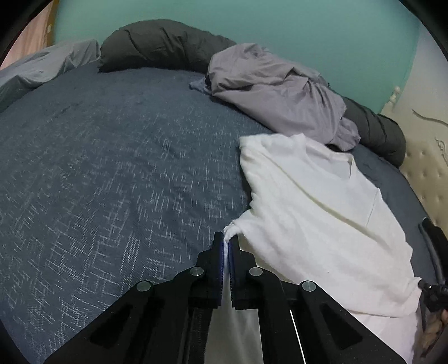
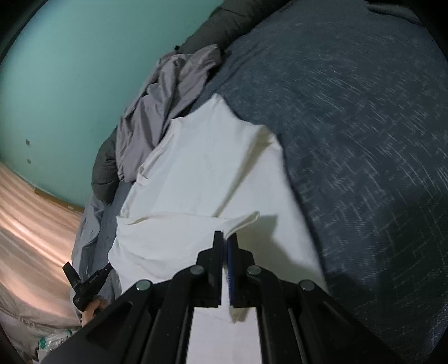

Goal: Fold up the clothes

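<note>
A white shirt (image 1: 322,212) lies on the blue bedspread (image 1: 112,168), partly lifted at its near edge. My left gripper (image 1: 226,238) is shut on a bunched corner of the shirt, which pulls taut toward the fingers. In the right wrist view the white shirt (image 2: 207,168) stretches away from me, one edge folded over. My right gripper (image 2: 225,238) is shut on that folded edge, with white cloth showing between the pads. Each view shows the other gripper at its edge: the right one (image 1: 432,285) and the left one (image 2: 84,285).
A crumpled grey garment (image 1: 280,92) lies just beyond the shirt, against a long dark bolster (image 1: 162,47) by the teal wall (image 1: 280,25). A tufted cream headboard (image 1: 425,156) stands to the right. The floor (image 2: 33,212) shows beside the bed. Blue bedspread (image 2: 364,140) spreads wide.
</note>
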The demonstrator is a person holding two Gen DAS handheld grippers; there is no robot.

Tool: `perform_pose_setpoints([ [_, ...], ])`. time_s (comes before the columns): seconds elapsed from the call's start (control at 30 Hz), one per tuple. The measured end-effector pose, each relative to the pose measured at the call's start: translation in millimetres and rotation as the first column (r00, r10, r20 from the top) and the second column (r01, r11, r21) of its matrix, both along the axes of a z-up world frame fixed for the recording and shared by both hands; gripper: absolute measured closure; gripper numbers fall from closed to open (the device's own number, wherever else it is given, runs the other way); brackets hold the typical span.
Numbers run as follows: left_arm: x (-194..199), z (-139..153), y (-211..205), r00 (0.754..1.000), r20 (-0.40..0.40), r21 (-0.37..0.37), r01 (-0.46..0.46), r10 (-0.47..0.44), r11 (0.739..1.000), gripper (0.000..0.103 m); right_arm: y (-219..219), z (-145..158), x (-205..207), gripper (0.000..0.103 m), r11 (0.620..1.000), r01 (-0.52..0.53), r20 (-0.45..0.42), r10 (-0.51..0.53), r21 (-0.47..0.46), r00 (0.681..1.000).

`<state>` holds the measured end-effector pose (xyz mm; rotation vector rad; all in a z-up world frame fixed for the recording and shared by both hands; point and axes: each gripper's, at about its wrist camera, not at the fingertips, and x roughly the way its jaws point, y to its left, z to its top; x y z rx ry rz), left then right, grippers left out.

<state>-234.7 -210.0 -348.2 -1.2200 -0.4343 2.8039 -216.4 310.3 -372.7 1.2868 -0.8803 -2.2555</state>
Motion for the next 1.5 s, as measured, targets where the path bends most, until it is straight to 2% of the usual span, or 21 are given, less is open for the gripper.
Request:
perform_pose_setpoints([
  [0.17,-2.0,-10.3,-3.8,1.000,0.028,0.026,-0.005,0.004,1.000,0.100,6.8,-7.8,1.9,0.101,0.998,0.028,0.028,-0.029,0.049,0.999],
  [0.37,-0.8,-14.2,-4.5,0.999,0.039,0.024,-0.002,0.001,1.000,0.100,11.8,-16.4,5.3,0.098,0.999,0.042,0.075,-0.041,-0.007,0.996],
  [0.4,-2.0,-14.4,-4.3,0.999,0.040,0.024,-0.002,0.001,1.000,0.100,12.0,-15.8,8.0,0.091,0.999,0.044,0.080,-0.043,-0.011,0.996],
  [0.5,-4.4,-14.3,-3.4,0.999,0.044,0.022,-0.001,0.000,1.000,0.100,8.7,-8.4,19.8,0.060,0.999,0.035,0.073,-0.035,0.003,0.997],
  [0.53,-4.9,-14.2,-3.0,0.999,0.045,0.019,-0.001,0.000,1.000,0.099,4.3,-6.2,22.5,0.060,1.000,0.020,0.072,-0.022,0.019,0.997],
  [0.67,-4.8,-14.2,-3.1,0.999,0.047,0.019,0.001,-0.002,1.000,0.099,-13.9,-2.8,26.6,0.060,0.994,-0.038,0.064,0.032,0.107,0.997],
  [0.7,-4.6,-14.2,-3.3,0.999,0.047,0.023,0.001,-0.003,1.000,0.099,-15.3,-2.7,27.8,0.065,0.992,-0.041,0.059,0.034,0.120,0.998],
  [0.73,-4.6,-14.3,-3.7,0.999,0.047,0.028,0.002,-0.003,1.000,0.099,-15.0,-2.7,29.5,0.084,0.991,-0.037,0.054,0.030,0.125,0.998],
  [0.77,-4.7,-14.4,-4.1,0.999,0.047,0.034,0.003,-0.004,0.999,0.099,-15.2,-3.4,30.6,0.094,0.991,-0.038,0.056,0.031,0.131,0.998],
  [0.8,-5.0,-14.8,-4.4,0.999,0.048,0.038,0.003,-0.004,0.999,0.099,-16.0,-4.4,31.7,0.099,0.990,-0.046,0.061,0.038,0.134,0.997],
  [1.1,-5.8,-13.2,-4.8,0.999,0.053,0.047,0.009,-0.011,0.999,0.099,-8.4,29.7,50.1,0.101,0.994,-0.049,0.039,0.046,0.094,0.998],
  [1.27,-4.9,-13.1,-6.3,0.998,0.054,0.062,0.011,-0.014,0.998,0.099,-5.7,17.2,53.9,0.101,0.997,-0.030,0.106,0.022,0.071,0.994],
  [1.5,-5.5,-15.0,-7.7,0.998,0.058,0.071,0.017,-0.022,0.997,0.099,-9.2,3.7,63.8,0.098,0.999,-0.023,0.154,0.017,0.038,0.988],
])
